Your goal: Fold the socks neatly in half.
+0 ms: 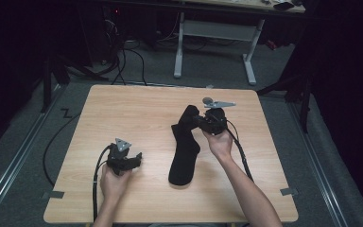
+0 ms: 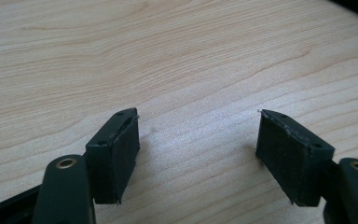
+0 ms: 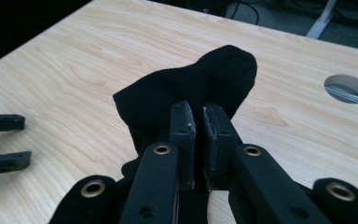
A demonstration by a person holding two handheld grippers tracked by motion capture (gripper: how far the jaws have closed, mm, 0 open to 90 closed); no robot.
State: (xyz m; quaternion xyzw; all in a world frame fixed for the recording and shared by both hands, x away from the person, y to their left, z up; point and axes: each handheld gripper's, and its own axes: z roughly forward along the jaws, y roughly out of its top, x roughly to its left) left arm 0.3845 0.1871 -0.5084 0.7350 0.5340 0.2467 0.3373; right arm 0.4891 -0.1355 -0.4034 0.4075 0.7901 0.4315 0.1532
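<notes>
A black sock lies lengthwise near the middle of the light wooden worktop, plain knit, its far end lifted and bunched. The right hand-held gripper is clenched on that raised end, jaws nearly together with fabric pinched between. The left hand-held gripper hovers released over bare wood, well apart from the sock, jaws spread wide
</notes>
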